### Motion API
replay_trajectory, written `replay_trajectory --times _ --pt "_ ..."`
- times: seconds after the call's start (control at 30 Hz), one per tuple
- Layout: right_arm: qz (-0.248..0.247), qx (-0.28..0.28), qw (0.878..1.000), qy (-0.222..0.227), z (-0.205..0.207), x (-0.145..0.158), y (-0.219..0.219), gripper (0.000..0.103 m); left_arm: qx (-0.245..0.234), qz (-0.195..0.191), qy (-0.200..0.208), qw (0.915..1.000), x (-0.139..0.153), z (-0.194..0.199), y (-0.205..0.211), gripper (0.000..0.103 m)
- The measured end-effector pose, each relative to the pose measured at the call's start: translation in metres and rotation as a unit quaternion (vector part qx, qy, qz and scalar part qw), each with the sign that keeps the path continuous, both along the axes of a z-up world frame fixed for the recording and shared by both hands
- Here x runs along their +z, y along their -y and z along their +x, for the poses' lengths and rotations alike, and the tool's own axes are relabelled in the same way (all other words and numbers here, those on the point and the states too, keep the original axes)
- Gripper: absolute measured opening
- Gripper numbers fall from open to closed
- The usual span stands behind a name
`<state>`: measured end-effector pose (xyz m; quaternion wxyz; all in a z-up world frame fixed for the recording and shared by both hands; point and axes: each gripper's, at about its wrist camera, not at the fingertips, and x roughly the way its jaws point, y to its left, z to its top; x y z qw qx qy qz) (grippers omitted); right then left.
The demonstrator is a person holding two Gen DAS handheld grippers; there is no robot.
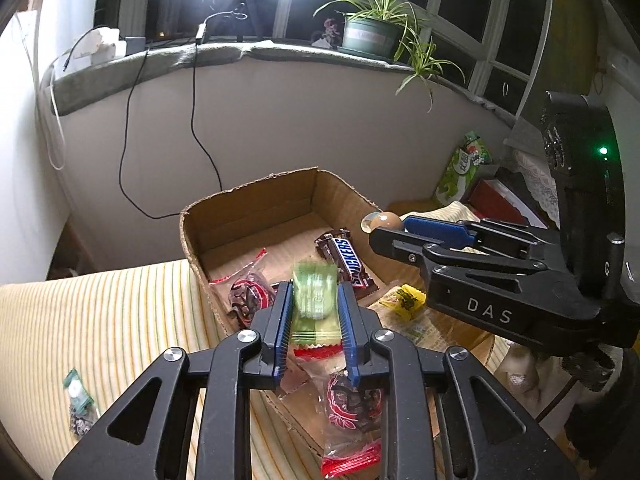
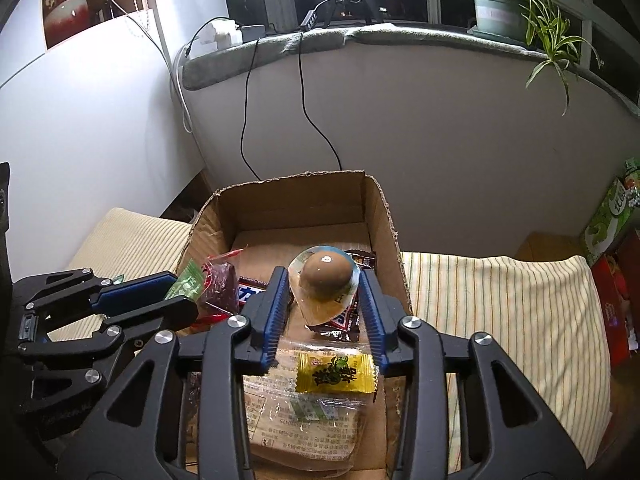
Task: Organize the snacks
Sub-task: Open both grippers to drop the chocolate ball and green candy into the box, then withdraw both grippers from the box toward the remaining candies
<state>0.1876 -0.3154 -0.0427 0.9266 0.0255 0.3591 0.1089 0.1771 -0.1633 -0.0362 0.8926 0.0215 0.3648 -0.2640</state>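
My left gripper (image 1: 315, 294) is shut on a green snack packet (image 1: 314, 296), blurred, held above the near part of the cardboard box (image 1: 256, 204). My right gripper (image 2: 325, 284) is shut on a clear-wrapped brown egg (image 2: 325, 278) above the same box (image 2: 292, 196); its tips and the egg (image 1: 382, 221) show at right in the left wrist view. Inside the box lie a Snickers bar (image 1: 348, 260), red-wrapped dark snacks (image 1: 248, 292), a yellow candy (image 2: 338, 372) and a clear printed pack (image 2: 304, 420). The left gripper's fingers (image 2: 136, 292) show at left in the right wrist view.
The box sits on a striped yellow cloth (image 1: 100, 312). A small green packet (image 1: 78, 394) lies on the cloth at left. A green tissue pack (image 1: 464, 168) and red boxes (image 2: 616, 292) stand at right. Cables hang down the wall; a potted plant (image 1: 372, 32) is on the sill.
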Motion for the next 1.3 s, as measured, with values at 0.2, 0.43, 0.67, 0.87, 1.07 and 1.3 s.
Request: replay_trajectory --times 0.2,0.43,0.67,0.87,1.07,1.3 --pt "-0.003 -0.009 1.0 0.002 -0.003 0.003 0.002 0.043 0.0 0.002 0.003 1.0 0.001 -0.002 -0.001 0.034" --pt "-0.009 -0.011 1.0 0.015 -0.01 0.009 0.002 0.068 0.0 0.003 0.007 1.0 0.003 -0.006 -0.002 0.038" --pt "-0.013 -0.012 0.999 0.03 -0.021 0.019 -0.002 0.079 0.004 0.001 0.017 0.9998 0.009 -0.017 -0.01 0.038" --pt "-0.013 -0.014 0.999 0.044 -0.034 0.027 -0.008 0.079 0.013 -0.002 0.028 0.9995 0.016 -0.028 -0.023 0.038" --pt "-0.011 -0.009 0.998 0.062 -0.05 0.034 -0.02 0.079 0.023 -0.004 0.038 0.999 0.021 -0.038 -0.039 0.038" --pt "-0.001 0.007 0.998 0.067 -0.063 0.038 -0.04 0.079 0.045 -0.008 0.043 0.998 0.022 -0.047 -0.066 0.038"
